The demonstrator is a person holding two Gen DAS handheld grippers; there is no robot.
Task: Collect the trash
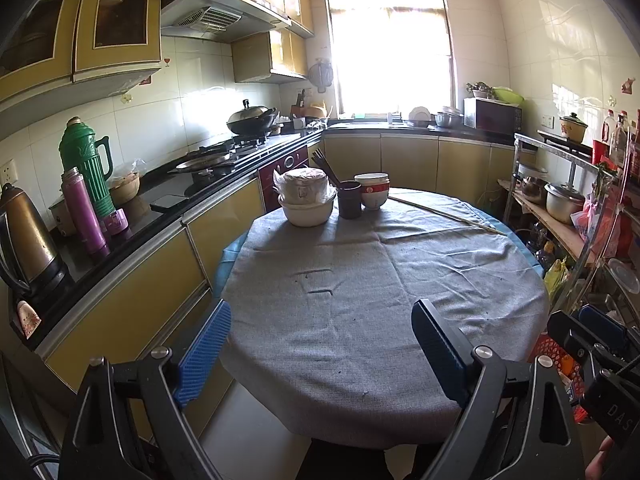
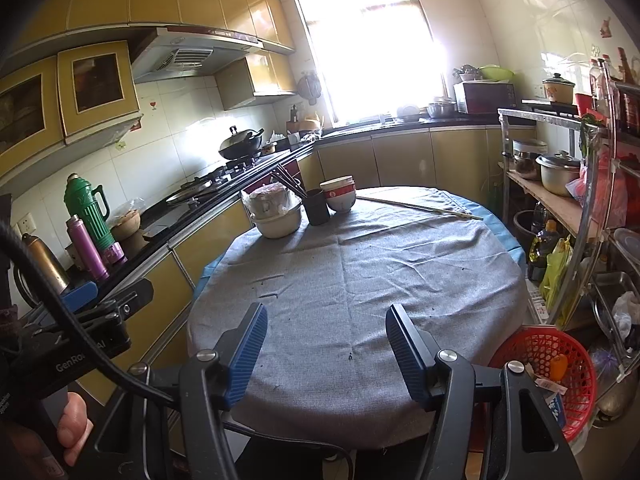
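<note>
Over the near edge of the cloth-covered table (image 1: pixel 360 280), left gripper (image 1: pixel 320 348) and right gripper (image 2: pixel 326 350) hover, fingers spread wide and holding nothing, beside the red basket (image 2: pixel 548 344).

Window (image 1: pixel 390 40) blown out to white, nothing beyond it readable. Red basket (image 2: pixel 550 372) partly hidden behind the right gripper's frame and cut by the bench (image 2: pixel 352 280) edge; scraps inside too small to name, perhaps wrappers. Dark specks on the bench cloth too tiny to identify. Kettle (image 1: pixel 24 232) cropped by the picture's left edge.
</note>
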